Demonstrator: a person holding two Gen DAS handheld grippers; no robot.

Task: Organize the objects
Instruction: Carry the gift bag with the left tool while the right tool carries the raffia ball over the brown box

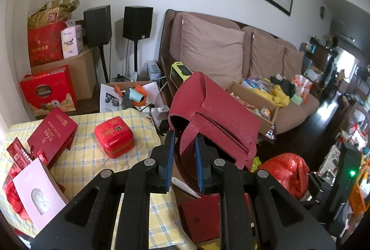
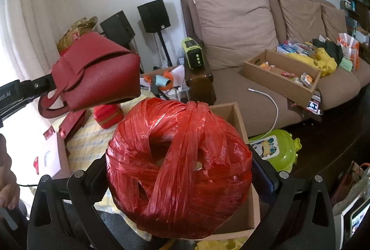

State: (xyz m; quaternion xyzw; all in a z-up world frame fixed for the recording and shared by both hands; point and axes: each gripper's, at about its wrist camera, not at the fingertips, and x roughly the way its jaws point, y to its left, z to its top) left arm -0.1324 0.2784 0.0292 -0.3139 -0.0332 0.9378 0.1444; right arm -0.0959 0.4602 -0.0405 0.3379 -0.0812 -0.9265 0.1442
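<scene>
My left gripper (image 1: 184, 142) is shut on the strap of a dark red leather bag (image 1: 215, 109), which hangs in the air past the table's edge. The right wrist view shows that same bag (image 2: 97, 74) at the left, pinched by the left gripper (image 2: 49, 84). My right gripper (image 2: 180, 157) is shut on a big ball of red plastic twine (image 2: 180, 171) that fills the gap between its fingers. The ball hovers over an open cardboard box (image 2: 234, 111). In the left wrist view the ball (image 1: 286, 171) appears at the lower right.
A table with a yellow checked cloth (image 1: 92, 157) carries a red tin (image 1: 114, 136), a red gift box (image 1: 52, 134) and a pink box (image 1: 39, 192). Behind stands a brown sofa (image 2: 242, 25) with a cardboard tray (image 2: 279, 74) of goods. A green plastic stool (image 2: 275, 150) sits on the floor.
</scene>
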